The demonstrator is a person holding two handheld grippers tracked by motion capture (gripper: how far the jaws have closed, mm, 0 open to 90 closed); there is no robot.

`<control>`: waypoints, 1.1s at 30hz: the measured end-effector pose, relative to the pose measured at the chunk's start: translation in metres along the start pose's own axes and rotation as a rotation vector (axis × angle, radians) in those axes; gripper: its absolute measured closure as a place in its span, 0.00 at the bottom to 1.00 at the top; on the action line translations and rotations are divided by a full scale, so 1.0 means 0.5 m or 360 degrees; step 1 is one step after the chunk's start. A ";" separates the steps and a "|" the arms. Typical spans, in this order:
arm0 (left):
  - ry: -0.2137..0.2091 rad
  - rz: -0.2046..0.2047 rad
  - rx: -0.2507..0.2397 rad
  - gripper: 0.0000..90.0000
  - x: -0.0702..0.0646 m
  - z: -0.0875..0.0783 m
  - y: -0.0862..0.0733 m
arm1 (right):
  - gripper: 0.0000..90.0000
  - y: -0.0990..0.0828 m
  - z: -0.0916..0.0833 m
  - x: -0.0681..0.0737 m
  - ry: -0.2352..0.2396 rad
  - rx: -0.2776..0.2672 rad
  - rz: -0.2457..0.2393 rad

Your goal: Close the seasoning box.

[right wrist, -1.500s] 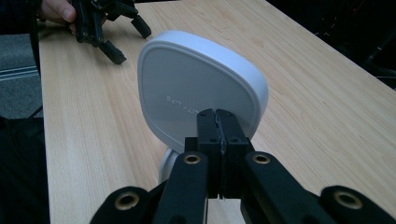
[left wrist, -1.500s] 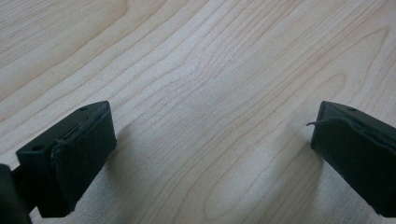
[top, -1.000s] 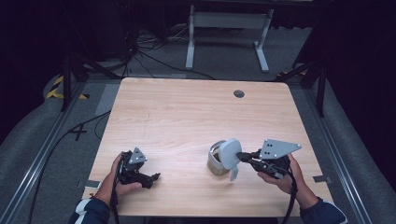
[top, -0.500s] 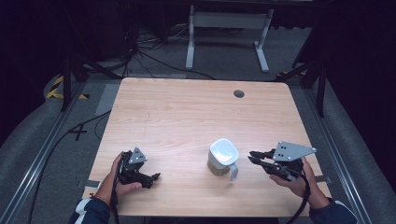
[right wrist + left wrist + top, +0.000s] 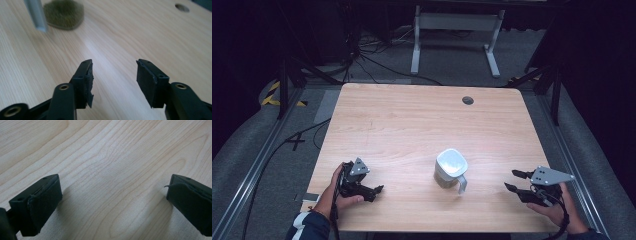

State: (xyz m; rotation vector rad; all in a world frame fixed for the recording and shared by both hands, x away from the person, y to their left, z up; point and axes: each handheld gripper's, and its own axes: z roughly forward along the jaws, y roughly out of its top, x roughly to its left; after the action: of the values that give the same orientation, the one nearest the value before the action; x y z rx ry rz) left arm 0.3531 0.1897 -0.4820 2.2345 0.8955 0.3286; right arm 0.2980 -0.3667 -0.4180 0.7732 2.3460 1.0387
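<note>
Two tools rest apart and empty: the left tool (image 5: pixel 374 190) and right tool (image 5: pixel 517 181) both gape. Between them, the jug (image 5: pixel 450 168) stands upright on the surface (image 5: pixel 412 120), seemingly already placed.

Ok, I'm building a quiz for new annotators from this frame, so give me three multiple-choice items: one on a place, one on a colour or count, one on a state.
1. Where does the pitcher stand on the table?
A. on the far edge by the hole
B. on the near half, between the two grippers
C. off the table

2. What colour is the pitcher's lid?
A. red
B. black
C. white

3. How is the right gripper?
A. open, holding nothing
B. shut on the pitcher's handle
C. shut on a cloth

Answers:
1. B, the high view shows it between the left gripper and the right.
2. C, its top is white.
3. A, its jaws stand apart over bare wood.
</note>
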 end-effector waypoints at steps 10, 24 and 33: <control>-0.0001 0.0000 0.0000 0.00 0.000 0.000 0.000 | 0.38 -0.123 -0.025 -0.048 -0.0094 0.0032 0.0301; 0.0006 -0.0006 0.0000 0.00 -0.001 0.000 0.000 | 0.30 -0.146 -0.008 -0.057 -0.0105 0.0116 0.0395; -0.0002 -0.0003 0.0012 0.00 0.000 -0.001 0.001 | 0.30 -0.146 -0.007 -0.059 -0.0103 0.0119 0.0395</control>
State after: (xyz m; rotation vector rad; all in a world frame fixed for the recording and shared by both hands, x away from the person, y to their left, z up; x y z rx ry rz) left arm 0.3530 0.1897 -0.4814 2.2403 0.8999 0.3237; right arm 0.2951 -0.4283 -0.4669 1.1320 2.2862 1.0121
